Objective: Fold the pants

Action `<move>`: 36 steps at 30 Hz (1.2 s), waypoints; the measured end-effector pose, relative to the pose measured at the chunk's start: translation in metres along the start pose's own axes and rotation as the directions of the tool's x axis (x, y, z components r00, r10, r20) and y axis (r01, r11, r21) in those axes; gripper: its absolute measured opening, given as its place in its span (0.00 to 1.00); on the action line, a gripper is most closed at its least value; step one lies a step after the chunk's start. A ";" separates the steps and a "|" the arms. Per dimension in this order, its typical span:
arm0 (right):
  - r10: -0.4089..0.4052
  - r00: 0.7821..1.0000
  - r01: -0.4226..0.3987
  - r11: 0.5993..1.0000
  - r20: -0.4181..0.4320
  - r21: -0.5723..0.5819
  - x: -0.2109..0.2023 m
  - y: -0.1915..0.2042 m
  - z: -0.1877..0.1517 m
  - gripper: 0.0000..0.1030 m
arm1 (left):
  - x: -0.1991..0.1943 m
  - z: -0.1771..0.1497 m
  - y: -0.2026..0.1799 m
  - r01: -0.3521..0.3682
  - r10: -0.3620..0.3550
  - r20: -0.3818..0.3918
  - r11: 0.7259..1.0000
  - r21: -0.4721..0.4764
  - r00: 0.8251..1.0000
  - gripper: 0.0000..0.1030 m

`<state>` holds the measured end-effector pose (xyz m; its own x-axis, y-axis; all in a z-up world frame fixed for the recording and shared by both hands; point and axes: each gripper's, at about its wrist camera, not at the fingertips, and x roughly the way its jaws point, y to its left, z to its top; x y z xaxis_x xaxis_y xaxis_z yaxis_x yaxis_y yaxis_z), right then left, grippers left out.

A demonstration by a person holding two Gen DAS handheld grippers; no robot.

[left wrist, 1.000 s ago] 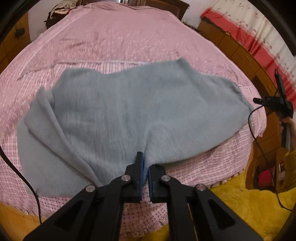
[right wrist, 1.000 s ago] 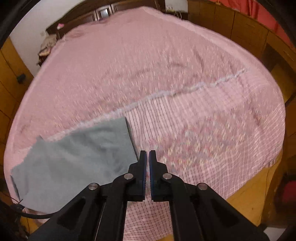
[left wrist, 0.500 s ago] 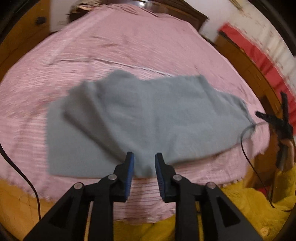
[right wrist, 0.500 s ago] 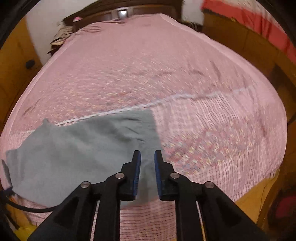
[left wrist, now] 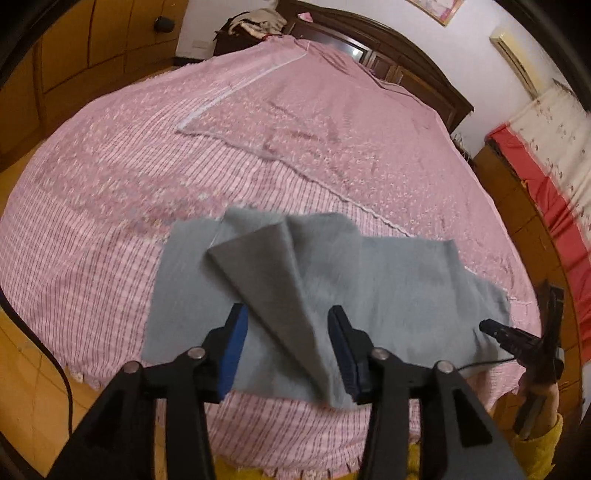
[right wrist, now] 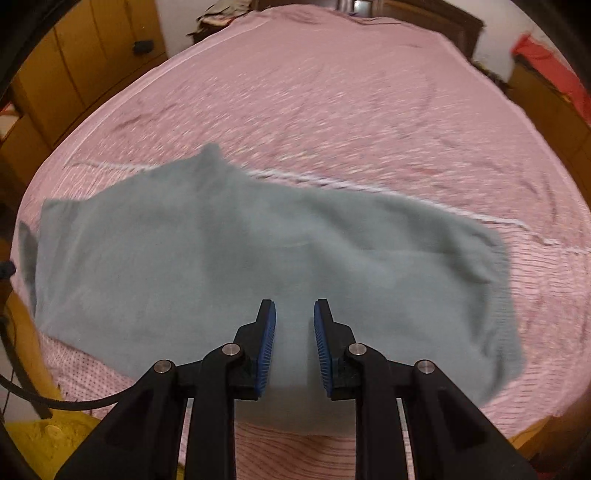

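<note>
Grey pants [left wrist: 388, 288] lie folded across the near part of a pink bed [left wrist: 295, 122], with a raised diagonal flap [left wrist: 273, 280] on top. My left gripper [left wrist: 288, 325] hangs over the pants' near edge, its jaws opening, and the flap runs between the blue pads without being pinched. In the right wrist view the pants [right wrist: 221, 251] spread wide and blurred. My right gripper [right wrist: 294, 310] hovers above their near edge with its jaws opening slightly and nothing pressed between them. The right gripper [left wrist: 495, 326] also shows at the pants' right end, held by a hand.
Wooden wardrobes [left wrist: 85, 48] stand left of the bed, and a dark headboard [left wrist: 406, 59] with a clothes pile [left wrist: 255, 24] is at the far end. Red and white curtains [left wrist: 546, 177] hang on the right. A black cable [right wrist: 44, 398] trails at the left. A yellow sleeve [left wrist: 539, 443] is at the lower right.
My left gripper let go of the pants' near edge, opened and shifted left. My right gripper opened a little and swung from the bare sheet to over the pants.
</note>
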<state>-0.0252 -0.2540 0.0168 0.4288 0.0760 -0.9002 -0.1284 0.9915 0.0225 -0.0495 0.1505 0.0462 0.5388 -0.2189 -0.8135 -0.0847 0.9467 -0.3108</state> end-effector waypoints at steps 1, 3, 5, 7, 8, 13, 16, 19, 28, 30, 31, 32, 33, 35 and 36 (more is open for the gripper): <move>0.007 1.000 -0.007 1.000 -0.008 -0.005 0.004 0.005 -0.001 0.23 | 0.004 0.002 -0.005 -0.014 0.014 -0.001 1.000 0.017 1.000 0.47; 0.019 1.000 -0.019 1.000 -0.021 -0.007 0.010 0.010 -0.003 0.23 | 0.017 0.008 -0.011 -0.059 0.059 0.000 0.997 0.045 0.998 0.47; 0.033 0.999 -0.033 0.999 -0.031 0.002 0.015 0.013 -0.005 0.23 | 0.030 0.011 -0.011 -0.132 0.132 0.013 0.990 0.050 0.991 0.47; 0.041 0.999 -0.041 0.999 -0.032 0.005 0.017 0.015 -0.005 0.24 | 0.042 0.014 -0.005 -0.175 0.175 0.013 0.984 0.027 0.985 0.47; 0.040 0.999 -0.040 0.999 -0.029 0.004 0.017 0.015 -0.007 0.24 | 0.046 0.015 0.000 -0.157 0.157 0.006 0.988 0.003 0.988 0.33; 0.051 0.998 -0.051 0.999 -0.026 0.008 0.017 0.013 -0.006 0.26 | 0.028 0.011 0.018 -0.126 0.129 0.063 0.990 -0.057 0.990 0.03; 0.058 0.998 -0.058 0.998 -0.025 0.007 0.018 0.013 -0.006 0.26 | 0.009 0.004 0.029 -0.177 0.183 0.093 0.982 -0.066 0.979 0.03; 0.070 0.997 -0.069 0.998 -0.024 0.012 0.020 0.013 -0.005 0.26 | 0.003 -0.010 0.047 -0.216 0.224 0.070 0.972 -0.096 0.972 0.03; 0.091 0.996 -0.090 0.996 -0.026 0.028 0.026 0.015 -0.005 0.28 | 0.024 -0.035 0.091 -0.307 0.307 -0.032 0.931 -0.198 0.951 0.05; 0.101 0.995 -0.100 0.994 -0.026 0.033 0.024 0.015 -0.005 0.28 | 0.016 -0.028 0.090 -0.301 0.306 -0.003 0.935 -0.185 0.952 0.08; 0.110 0.994 -0.109 0.993 -0.024 0.038 0.024 0.014 -0.005 0.28 | 0.013 -0.023 0.085 -0.297 0.304 0.015 0.940 -0.165 0.953 0.12; 0.119 0.993 -0.118 0.992 -0.019 0.046 0.021 0.011 -0.004 0.28 | 0.011 -0.019 0.082 -0.291 0.298 0.029 0.945 -0.149 0.954 0.20; 0.130 0.991 -0.129 0.990 -0.011 0.058 0.019 0.008 -0.003 0.28 | 0.010 -0.013 0.075 -0.279 0.287 0.047 0.952 -0.126 0.957 0.27; 0.139 0.990 -0.139 0.987 0.011 0.082 0.012 0.000 0.000 0.28 | 0.013 -0.003 0.064 -0.255 0.261 0.071 0.964 -0.081 0.963 0.34; 0.135 0.991 -0.136 0.986 0.024 0.098 0.009 -0.005 0.002 0.28 | 0.016 0.001 0.056 -0.249 0.254 0.072 0.966 -0.062 0.965 0.34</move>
<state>-0.0189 -0.2582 0.0098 0.4287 0.2111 -0.8784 -0.0974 0.9774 0.1874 -0.0444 0.2007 0.0163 0.5588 0.0461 -0.8280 -0.2686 0.9547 -0.1281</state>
